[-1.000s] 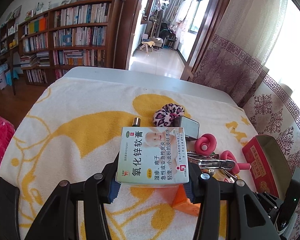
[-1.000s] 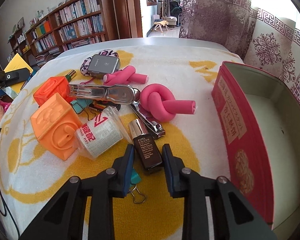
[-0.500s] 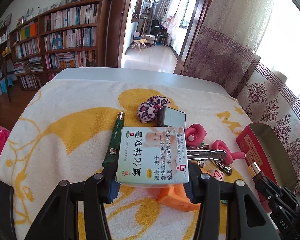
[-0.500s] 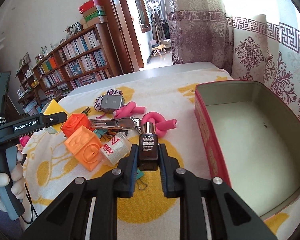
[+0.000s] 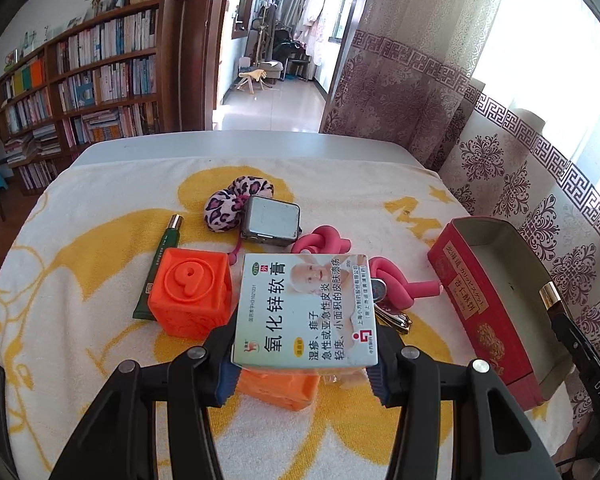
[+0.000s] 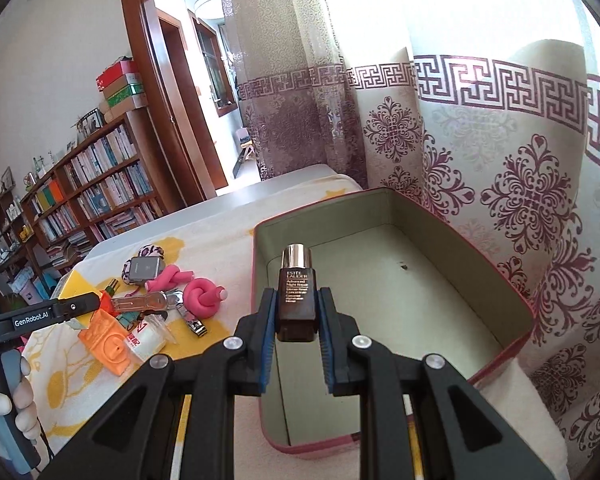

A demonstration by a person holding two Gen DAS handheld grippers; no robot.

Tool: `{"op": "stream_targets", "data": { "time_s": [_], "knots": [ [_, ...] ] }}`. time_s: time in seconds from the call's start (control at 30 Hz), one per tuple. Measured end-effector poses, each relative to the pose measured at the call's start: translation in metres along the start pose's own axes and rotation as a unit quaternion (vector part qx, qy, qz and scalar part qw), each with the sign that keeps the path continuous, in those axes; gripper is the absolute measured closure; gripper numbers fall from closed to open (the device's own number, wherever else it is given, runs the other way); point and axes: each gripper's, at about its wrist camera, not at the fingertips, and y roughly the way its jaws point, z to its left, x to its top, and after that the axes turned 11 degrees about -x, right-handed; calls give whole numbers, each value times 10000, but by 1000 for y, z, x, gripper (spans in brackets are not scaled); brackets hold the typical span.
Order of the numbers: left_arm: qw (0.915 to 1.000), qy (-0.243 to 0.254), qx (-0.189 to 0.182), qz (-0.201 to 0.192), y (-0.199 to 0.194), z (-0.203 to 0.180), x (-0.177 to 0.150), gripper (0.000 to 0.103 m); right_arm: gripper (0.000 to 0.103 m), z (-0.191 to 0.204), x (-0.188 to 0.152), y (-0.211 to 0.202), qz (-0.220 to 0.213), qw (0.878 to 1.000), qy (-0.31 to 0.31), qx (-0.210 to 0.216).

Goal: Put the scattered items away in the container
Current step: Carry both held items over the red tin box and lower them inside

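bottle (image 6: 297, 294), small, hard and likely slick glass, hangs over the tin (image 6: 496, 300), right tool (image 6: 297, 320) clamped on its flat sides; left tool (image 5: 300, 364) grips a light carton (image 5: 306, 312) beside the tin.

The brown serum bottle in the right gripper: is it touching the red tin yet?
Apart. In the right wrist view the serum bottle hangs clamped in the right gripper, above the red tin.

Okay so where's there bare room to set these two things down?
The red tin is bare inside, floor clear between its walls. The towel is free left of the green tube and orange block. It is crowded from the block across to the pink foam knots.
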Motion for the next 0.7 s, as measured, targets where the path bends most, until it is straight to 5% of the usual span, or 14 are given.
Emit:
{"op": "stream_targets", "data": {
  "time_s": [0.7],
  "knots": [
    [9901, 998, -949, 256, 31, -141, 13, 50, 81, -72, 7, 12, -9, 9959, 445, -790]
  ]
}}
